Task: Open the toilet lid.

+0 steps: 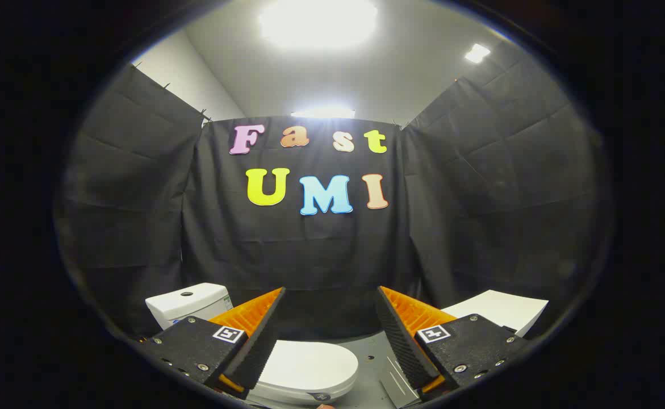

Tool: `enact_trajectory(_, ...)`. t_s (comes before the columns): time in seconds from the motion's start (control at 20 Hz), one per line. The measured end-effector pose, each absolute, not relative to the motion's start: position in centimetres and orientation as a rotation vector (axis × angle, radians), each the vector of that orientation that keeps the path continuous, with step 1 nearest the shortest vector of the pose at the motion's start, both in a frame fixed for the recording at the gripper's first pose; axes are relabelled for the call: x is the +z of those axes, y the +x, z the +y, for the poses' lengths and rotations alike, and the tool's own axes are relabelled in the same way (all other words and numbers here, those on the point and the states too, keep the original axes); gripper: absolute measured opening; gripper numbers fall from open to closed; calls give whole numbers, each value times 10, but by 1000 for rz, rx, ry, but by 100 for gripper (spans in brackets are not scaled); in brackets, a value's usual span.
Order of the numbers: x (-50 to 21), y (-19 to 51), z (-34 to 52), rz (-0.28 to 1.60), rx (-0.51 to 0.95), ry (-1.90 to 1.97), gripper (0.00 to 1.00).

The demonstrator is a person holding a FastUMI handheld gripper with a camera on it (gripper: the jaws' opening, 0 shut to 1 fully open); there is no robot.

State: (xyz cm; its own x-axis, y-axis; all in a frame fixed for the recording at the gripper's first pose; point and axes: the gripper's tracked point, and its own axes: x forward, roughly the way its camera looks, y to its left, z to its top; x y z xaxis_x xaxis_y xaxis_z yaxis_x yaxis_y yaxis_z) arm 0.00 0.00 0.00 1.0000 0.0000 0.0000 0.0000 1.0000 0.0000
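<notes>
While the gripper (330,318) jaws stand apart, toilet lid (306,366) down between them, cistern (187,301) beyond left.

- Light comes from above: a large ceiling panel (318,23) is blown out to pure white, with a smaller bright lamp (477,53) beside it and a third glowing strip (323,113) just over the top of the black cloth wall (309,244).
- The ceiling is evenly bright; the cloth soaks up light and reads dark, its folds faintly visible.
- Fisheye bending curves the cloth panels and ceiling lines outward, more strongly toward the rim, where the picture dims.
- The white toilet lid (306,363) is softly lit without glare.
- Focus is sharp; the spread claw (329,324) fingers are crisp.
</notes>
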Motion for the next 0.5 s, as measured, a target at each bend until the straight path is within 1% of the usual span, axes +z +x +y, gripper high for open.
enact_trajectory(0.5, -18, 11, -4, 17, -14, 23, 95)
